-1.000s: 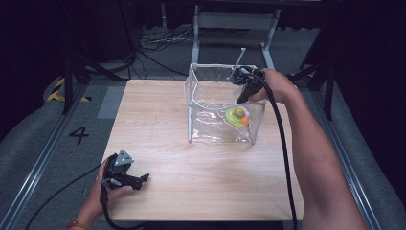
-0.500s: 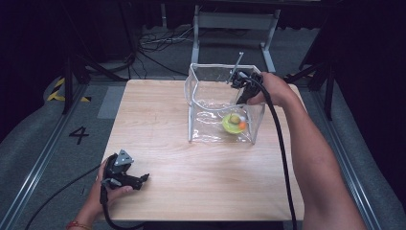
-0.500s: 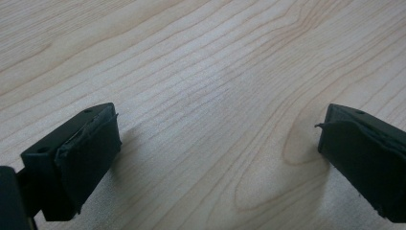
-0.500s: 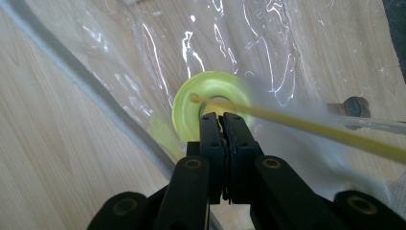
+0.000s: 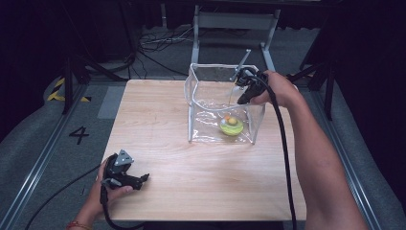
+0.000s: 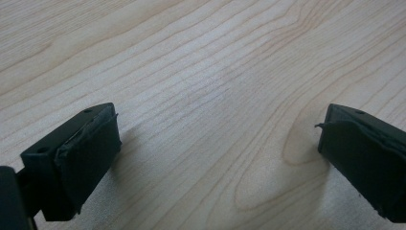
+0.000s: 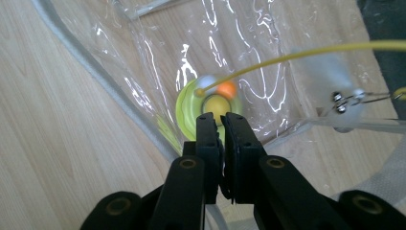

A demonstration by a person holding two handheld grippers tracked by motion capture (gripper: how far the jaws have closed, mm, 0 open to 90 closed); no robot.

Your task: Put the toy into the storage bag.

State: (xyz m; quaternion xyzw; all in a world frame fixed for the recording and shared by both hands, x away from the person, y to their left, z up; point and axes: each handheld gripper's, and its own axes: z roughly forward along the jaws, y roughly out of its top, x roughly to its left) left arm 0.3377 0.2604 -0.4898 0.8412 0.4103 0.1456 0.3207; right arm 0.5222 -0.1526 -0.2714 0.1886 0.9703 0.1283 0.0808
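- While the left gripper (image 5: 128,176) sits low on the bench (image 5: 158,115), well apart from the clear bag (image 5: 201,103) and on the person's side of it, its jaws stand wide with nothing between them; the left gripper view has bare wood grain between the two black pads (image 6: 88,153).
- Left hand (image 5: 103,189) wraps the gripper body; the grey three-cornered plate (image 5: 123,157) faces up, and the cable (image 5: 52,199) trails off the near bench edge.
- Right gripper (image 5: 241,98) hangs at the bag's open top, by its far right corner, pointing down into the bag.
- Its jaws are all but closed, only a thin slit between them; in the right gripper view the two pads (image 7: 210,139) sit nearly together with nothing visibly gripped. They have parted a hair within the last half second.
- Right hand (image 5: 280,88) holds that gripper just above the bag's rim; its black cable (image 5: 285,158) runs back along the forearm.
- Green dish (image 5: 231,127) lies on the bag's floor, toward the bag's right near corner, directly below the right gripper's jaw tips in that gripper's view.
- Small yellow ball (image 7: 216,104) sits at the dish centre, orange ball (image 7: 227,89) just beside it at the dish rim.
- Thin yellow cord (image 7: 306,51) crosses above the dish inside the bag, one end over the dish; it is blurred, so I cannot tell whether it touches.
- Bag stands upright and open, its walls crinkled and glinting, on the far right part of the bench.
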